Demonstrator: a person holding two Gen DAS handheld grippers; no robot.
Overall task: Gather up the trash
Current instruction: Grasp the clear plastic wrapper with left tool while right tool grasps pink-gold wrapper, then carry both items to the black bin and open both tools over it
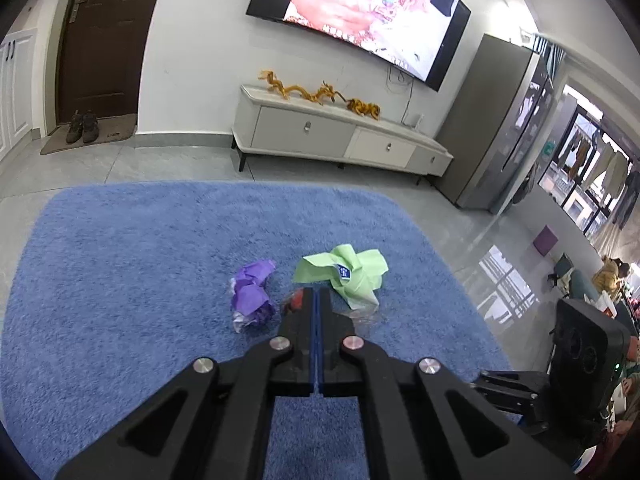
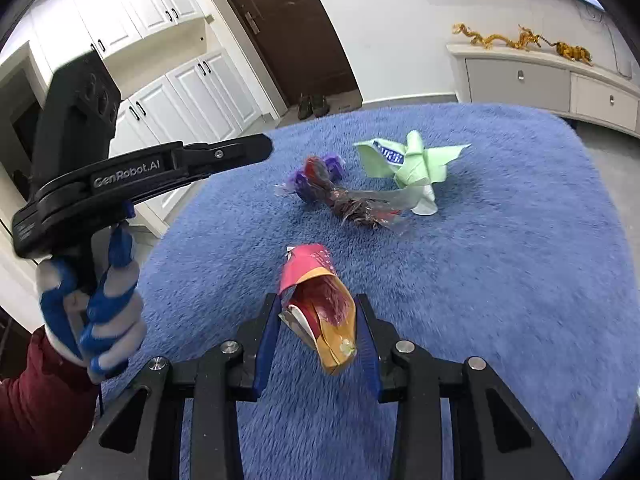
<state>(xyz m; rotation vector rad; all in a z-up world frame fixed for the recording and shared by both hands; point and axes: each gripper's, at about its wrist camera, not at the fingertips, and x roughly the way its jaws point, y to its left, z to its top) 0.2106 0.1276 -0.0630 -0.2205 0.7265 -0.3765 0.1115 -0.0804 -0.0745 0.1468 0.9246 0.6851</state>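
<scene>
Your right gripper (image 2: 320,320) is pinching the pink-and-orange snack wrapper (image 2: 320,304) between its fingers, lifting it clear of the blue rug (image 2: 500,280). Your left gripper (image 1: 317,300) is hovering with fingers pressed together and empty, above the purple paper wad (image 1: 252,296), green crumpled paper (image 1: 348,276) and clear plastic wrapper (image 2: 356,206), presumably awaiting collection.

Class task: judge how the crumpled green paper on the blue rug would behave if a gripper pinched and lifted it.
The green paper looks thin and creased, so it is probably light and would crush rather than resist. Its loose flaps would likely flop. Being irregular, it seems unlikely to roll on the rug.
</scene>
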